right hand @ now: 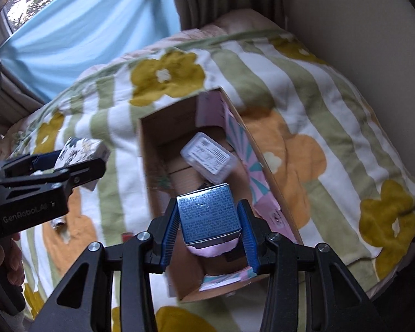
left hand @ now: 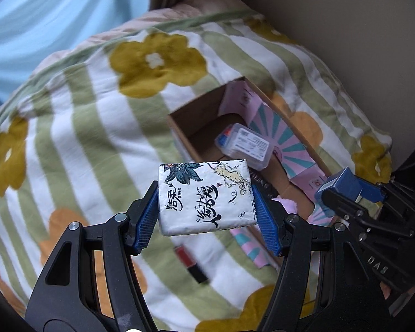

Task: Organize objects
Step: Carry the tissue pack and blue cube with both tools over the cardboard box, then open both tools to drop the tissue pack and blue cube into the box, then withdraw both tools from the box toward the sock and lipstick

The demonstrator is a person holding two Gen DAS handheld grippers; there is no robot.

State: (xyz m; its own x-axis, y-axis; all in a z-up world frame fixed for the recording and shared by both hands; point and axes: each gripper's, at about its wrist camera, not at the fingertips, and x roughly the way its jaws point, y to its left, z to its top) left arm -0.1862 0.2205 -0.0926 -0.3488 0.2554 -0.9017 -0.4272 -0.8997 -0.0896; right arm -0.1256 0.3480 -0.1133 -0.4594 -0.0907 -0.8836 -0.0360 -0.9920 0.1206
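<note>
My left gripper (left hand: 206,203) is shut on a white tissue pack (left hand: 206,196) printed with black lettering and leaves, held over the blanket just left of the cardboard box (left hand: 192,116). The same gripper (right hand: 77,163) and tissue pack (right hand: 81,149) show at the left of the right wrist view. My right gripper (right hand: 209,218) is shut on a small blue box (right hand: 209,211), hovering above the open cardboard box (right hand: 148,149); that blue box (left hand: 344,184) also appears at the right of the left wrist view. A clear plastic case (right hand: 209,157) with a white label lies inside the box.
A striped flower-print blanket (left hand: 83,127) covers the bed. A red and black stick (left hand: 192,264) lies on it below the tissue pack. The box's pink patterned flap (right hand: 249,171) stands open on the right. Blue curtain (right hand: 83,33) behind, beige wall (right hand: 345,13) to the right. A hand (right hand: 2,262) holds the left gripper.
</note>
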